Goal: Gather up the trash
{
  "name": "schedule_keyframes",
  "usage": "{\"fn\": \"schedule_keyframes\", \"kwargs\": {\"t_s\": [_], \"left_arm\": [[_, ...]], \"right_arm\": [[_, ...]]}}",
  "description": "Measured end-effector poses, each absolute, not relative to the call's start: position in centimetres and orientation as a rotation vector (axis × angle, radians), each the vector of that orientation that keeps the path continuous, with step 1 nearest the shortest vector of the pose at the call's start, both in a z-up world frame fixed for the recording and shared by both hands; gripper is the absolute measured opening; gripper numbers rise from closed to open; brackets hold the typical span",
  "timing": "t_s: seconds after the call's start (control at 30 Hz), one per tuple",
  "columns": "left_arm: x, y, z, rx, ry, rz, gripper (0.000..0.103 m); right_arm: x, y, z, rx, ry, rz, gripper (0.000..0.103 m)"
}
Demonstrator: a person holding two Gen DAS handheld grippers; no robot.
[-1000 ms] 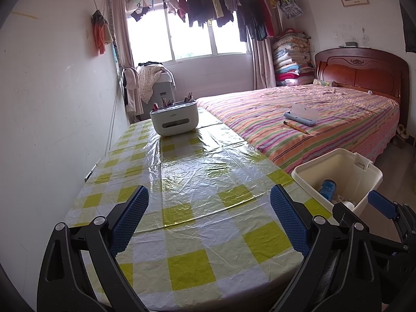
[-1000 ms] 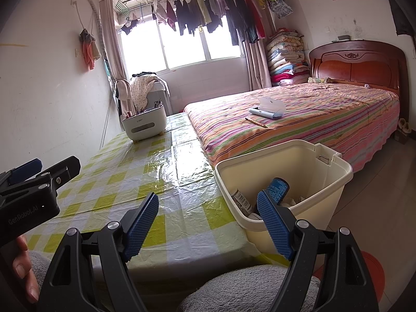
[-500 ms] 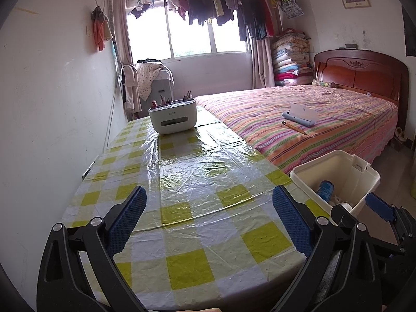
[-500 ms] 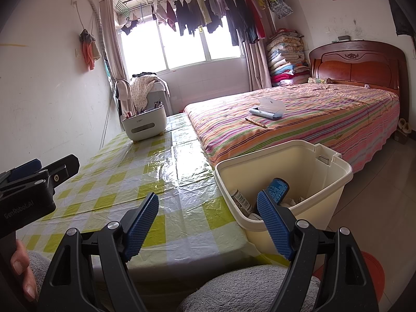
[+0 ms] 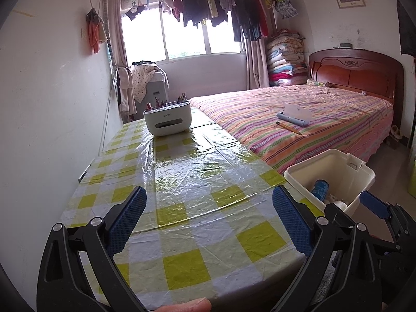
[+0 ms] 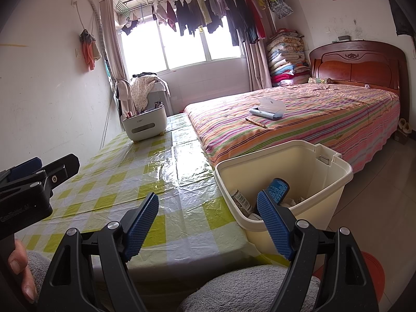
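A cream plastic bin (image 6: 325, 182) stands beside the table's right edge; it also shows in the left wrist view (image 5: 345, 166). Inside lie a blue can (image 6: 278, 188), a small labelled bottle (image 6: 240, 199) and some white scraps. The can also shows in the left wrist view (image 5: 319, 188). My left gripper (image 5: 208, 218) is open and empty, low over the near end of the yellow-checked table (image 5: 187, 182). My right gripper (image 6: 208, 221) is open and empty, over the table's near right corner by the bin.
A white organiser box with pencils (image 5: 167, 121) stands at the table's far end. The striped bed (image 6: 299, 119) runs along the table's right side, with a pencil case and a pencil on it. A wall bounds the left. My knee is under the right gripper.
My left gripper has drawn back and tilted slightly, so the table looks a little farther. The right gripper has barely moved. Both stay open.
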State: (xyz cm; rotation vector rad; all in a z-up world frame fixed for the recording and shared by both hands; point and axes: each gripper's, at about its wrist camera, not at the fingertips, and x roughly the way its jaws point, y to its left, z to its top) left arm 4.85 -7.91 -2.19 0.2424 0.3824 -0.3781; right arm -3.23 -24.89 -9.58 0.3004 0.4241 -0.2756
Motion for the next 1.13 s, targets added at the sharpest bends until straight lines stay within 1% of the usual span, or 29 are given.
{"fn": "schedule_keyframes", "kwargs": {"t_s": [0.53, 0.73, 1.13], "left_arm": [[4.95, -7.61, -1.97, 0.221, 0.389, -0.377, 0.096], [4.29, -7.27, -1.59, 0.208, 0.328, -0.366, 0.096], [4.54, -7.71, -1.77, 0.228, 0.324, -0.339, 0.096]], "right_arm": [[-3.19, -24.95, -9.57, 0.299, 0.423, -0.276, 0.076], [-3.21, -24.93, -9.59, 0.299, 0.424, -0.275, 0.076], [-3.21, -24.92, -9.62, 0.298, 0.424, -0.276, 0.076]]}}
